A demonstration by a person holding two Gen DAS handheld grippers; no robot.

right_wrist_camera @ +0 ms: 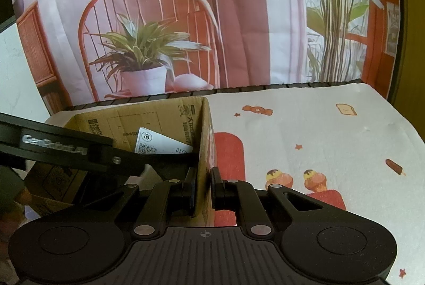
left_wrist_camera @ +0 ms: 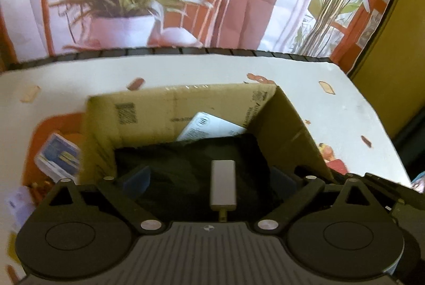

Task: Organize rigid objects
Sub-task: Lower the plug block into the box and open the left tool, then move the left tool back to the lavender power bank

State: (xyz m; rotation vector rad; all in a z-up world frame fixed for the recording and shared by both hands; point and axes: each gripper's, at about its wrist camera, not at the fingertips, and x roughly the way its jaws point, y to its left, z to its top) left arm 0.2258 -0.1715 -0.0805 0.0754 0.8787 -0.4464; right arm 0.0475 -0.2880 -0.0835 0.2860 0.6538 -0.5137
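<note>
Leftmost, in the left wrist view, a small blue-and-white box (left_wrist_camera: 57,158) lay on the table (left_wrist_camera: 353,115), just outside the left wall of the cardboard box (left_wrist_camera: 148,109); it was too blurred to read. Next to it the cardboard box stood open-topped on the patterned tablecloth, with dark fabric (left_wrist_camera: 186,165) covering its bottom. A white card with printed codes (left_wrist_camera: 209,127) leaned against the far wall inside. On the dark fabric lay a small grey metal device (left_wrist_camera: 223,185) with a gold plug at its near end, pointing away from the camera. The left hand-held gripper (left_wrist_camera: 212,178) hung over the box interior with its jaws spread wide, one blue pad (left_wrist_camera: 139,178) well to the left of the grey device and the other well to the right, neither touching it; nothing was held.

Further right, in the right wrist view, the right hand-held gripper (right_wrist_camera: 204,188) was clamped tight on the right-hand wall of the cardboard box (right_wrist_camera: 204,141), one finger inside and one outside, the pads pressing on the cardboard edge. To the right of that, the tablecloth showed printed sweets, a toast slice and ice-cream cones. Behind the table hung a printed backdrop (right_wrist_camera: 239,19) of a chair, a potted plant and curtains.
</note>
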